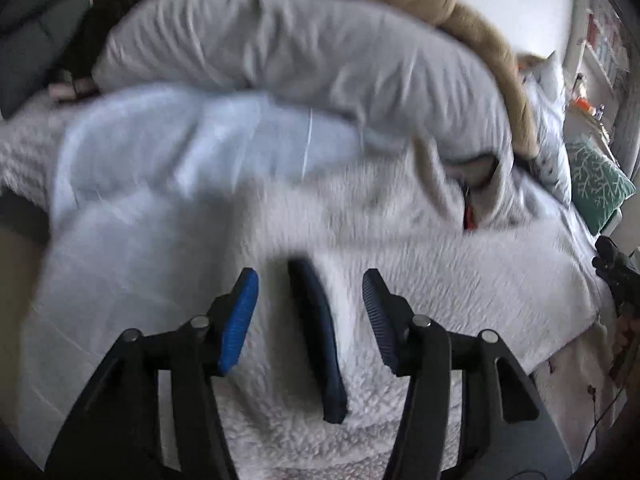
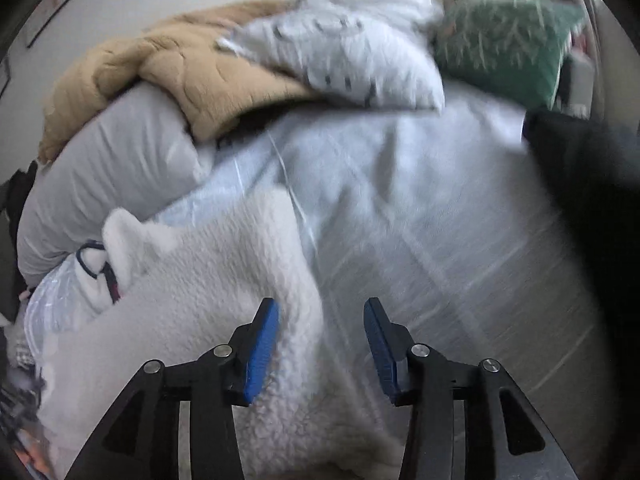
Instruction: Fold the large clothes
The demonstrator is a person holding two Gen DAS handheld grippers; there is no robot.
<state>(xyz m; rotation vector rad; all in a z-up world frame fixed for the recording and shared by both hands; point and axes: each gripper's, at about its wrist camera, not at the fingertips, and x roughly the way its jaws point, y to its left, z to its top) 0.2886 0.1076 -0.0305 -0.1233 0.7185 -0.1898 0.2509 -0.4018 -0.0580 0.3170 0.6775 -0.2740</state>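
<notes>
A white fleece garment (image 1: 400, 248) lies spread on the bed, with a dark blue trim strip (image 1: 316, 332) on it. My left gripper (image 1: 310, 292) is open just above the fleece, its blue pads either side of the trim strip, holding nothing. In the right wrist view the same fleece (image 2: 208, 280) lies left of centre, its collar (image 2: 100, 264) with dark trim at the left. My right gripper (image 2: 322, 320) is open and empty above the fleece's right edge. The other gripper shows at the right edge of the left wrist view (image 1: 616, 276).
A pale blue sheet (image 2: 420, 208) covers the bed. At the back lie a grey pillow (image 1: 280, 44), a tan blanket (image 2: 168, 80), a white patterned pillow (image 2: 352, 48) and a green cushion (image 2: 504, 44). Dark clothes (image 1: 104, 20) sit at the far left.
</notes>
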